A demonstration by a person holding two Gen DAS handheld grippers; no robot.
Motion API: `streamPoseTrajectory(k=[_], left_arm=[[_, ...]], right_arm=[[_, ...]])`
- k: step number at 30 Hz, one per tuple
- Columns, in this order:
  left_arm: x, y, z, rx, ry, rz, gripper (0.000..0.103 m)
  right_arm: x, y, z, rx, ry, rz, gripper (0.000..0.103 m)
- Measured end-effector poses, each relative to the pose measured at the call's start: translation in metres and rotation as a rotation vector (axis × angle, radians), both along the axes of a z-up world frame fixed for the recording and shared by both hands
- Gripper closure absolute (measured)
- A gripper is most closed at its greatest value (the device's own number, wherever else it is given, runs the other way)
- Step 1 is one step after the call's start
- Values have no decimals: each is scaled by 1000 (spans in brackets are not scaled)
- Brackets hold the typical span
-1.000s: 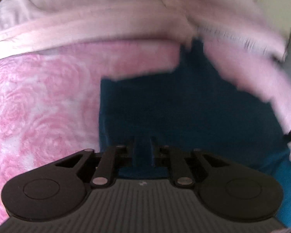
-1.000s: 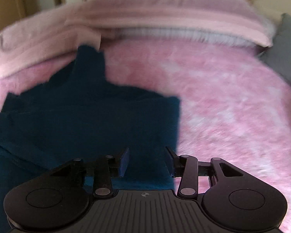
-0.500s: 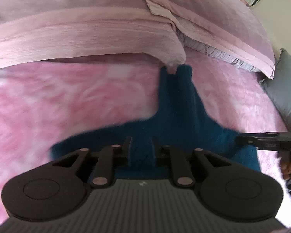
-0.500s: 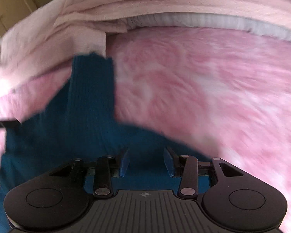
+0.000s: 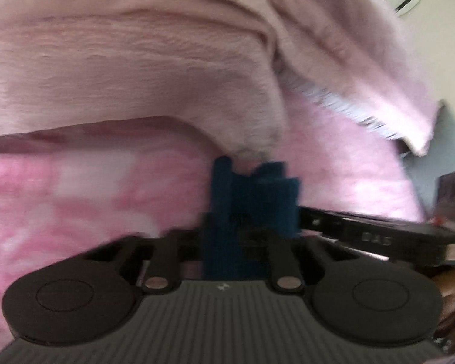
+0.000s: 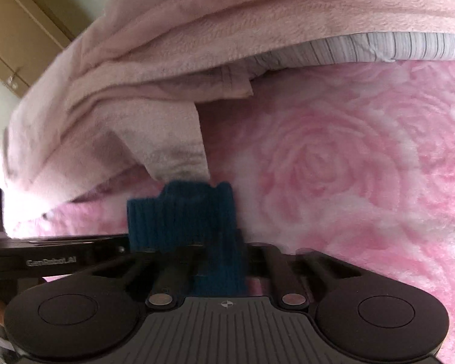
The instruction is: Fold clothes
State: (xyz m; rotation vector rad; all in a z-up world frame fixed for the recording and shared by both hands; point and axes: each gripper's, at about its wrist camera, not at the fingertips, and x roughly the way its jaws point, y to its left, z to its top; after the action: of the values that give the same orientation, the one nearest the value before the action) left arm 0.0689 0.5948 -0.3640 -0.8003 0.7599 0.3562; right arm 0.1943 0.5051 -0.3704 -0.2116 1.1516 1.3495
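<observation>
The teal garment [image 6: 185, 212] is ribbed knit cloth, matt. The bed cover [image 6: 348, 166] is plush pink fleece (rose-patterned), the blanket [image 6: 136, 69] softer, paler pile. Each hand-held gripper [image 6: 218, 261] looks like matt black plastic with metal pivot pins

Two matte black handheld tools
Each tool [image 5: 227, 236] [image 6: 218, 248] has a ribbed grey deck, round side discs and silver pivot screws.

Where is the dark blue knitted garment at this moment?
In both wrist views the dark blue knitted garment rises at lower centre, bunched between the two grippers, above the pink rose blanket and just below the pale pink cover's corner.
</observation>
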Motion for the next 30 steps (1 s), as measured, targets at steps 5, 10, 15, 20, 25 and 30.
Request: streamPoseTrajectory(k=[5,10,15,20,25,30], left_arm=[[-64,-35,26,61,-151,-42,99],[-148,-83,49,109,-264,-106,98],[-205,-143,17,69,-2,-126,95],[-239,-144,26,-60,-84,86,84],[-213,-143,26,-96,-158,115,81],[-172,-164,14,134,59,-76,94]], right_arm=[[2,-69,41,215,-16,-40,99],[-43,-171,73,285,-83,89,99],[-91,-228,45,-90,-163,203,97],[-83,-259,51,-80,-33,-5,45],[-85,-236,43,25,209,-151,46],[-112,-203,18,-81,-62,-84,77]])
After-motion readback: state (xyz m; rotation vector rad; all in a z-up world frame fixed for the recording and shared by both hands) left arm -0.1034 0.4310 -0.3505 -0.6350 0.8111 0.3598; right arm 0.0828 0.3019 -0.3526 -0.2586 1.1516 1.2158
